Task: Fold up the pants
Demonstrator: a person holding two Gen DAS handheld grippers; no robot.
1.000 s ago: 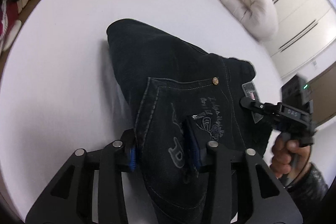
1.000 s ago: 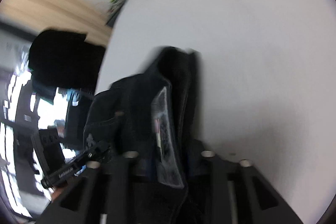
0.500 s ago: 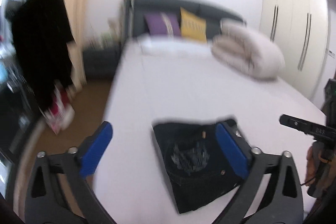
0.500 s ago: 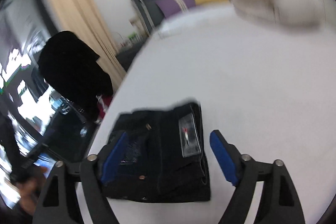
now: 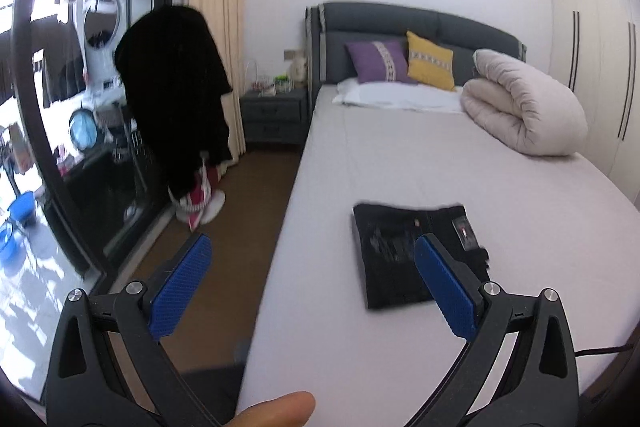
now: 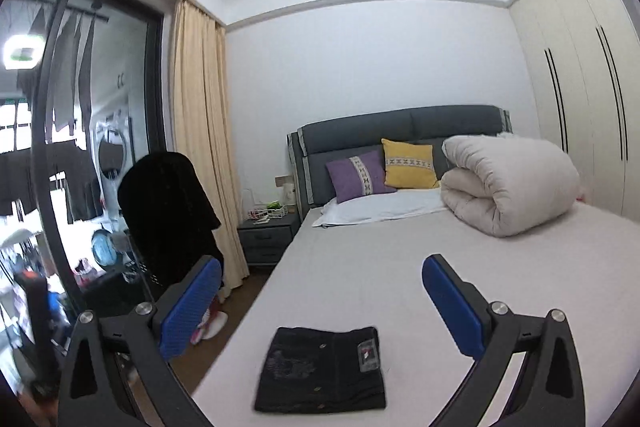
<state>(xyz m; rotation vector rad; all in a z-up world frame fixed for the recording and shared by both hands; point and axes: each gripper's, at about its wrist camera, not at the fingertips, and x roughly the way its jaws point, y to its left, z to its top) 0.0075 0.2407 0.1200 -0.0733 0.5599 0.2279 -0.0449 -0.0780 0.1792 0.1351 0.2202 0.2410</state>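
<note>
Pants (image 6: 322,369), black and folded into a flat rectangle, lie on the white bed (image 6: 460,267) near its left edge, pocket stitching and a small label facing up. Both tools are held above the bed, clear of the cloth. Left gripper (image 5: 312,283) has its blue pads (image 5: 180,287) spread wide with nothing between them; a fingertip (image 5: 276,409) shows at the bottom edge. Right gripper (image 6: 320,303) is opening, its jaws wide and empty. A rolled duvet (image 6: 508,183) sits by the purple pillow (image 6: 358,175) and yellow pillow (image 6: 410,163) at the headboard
</note>
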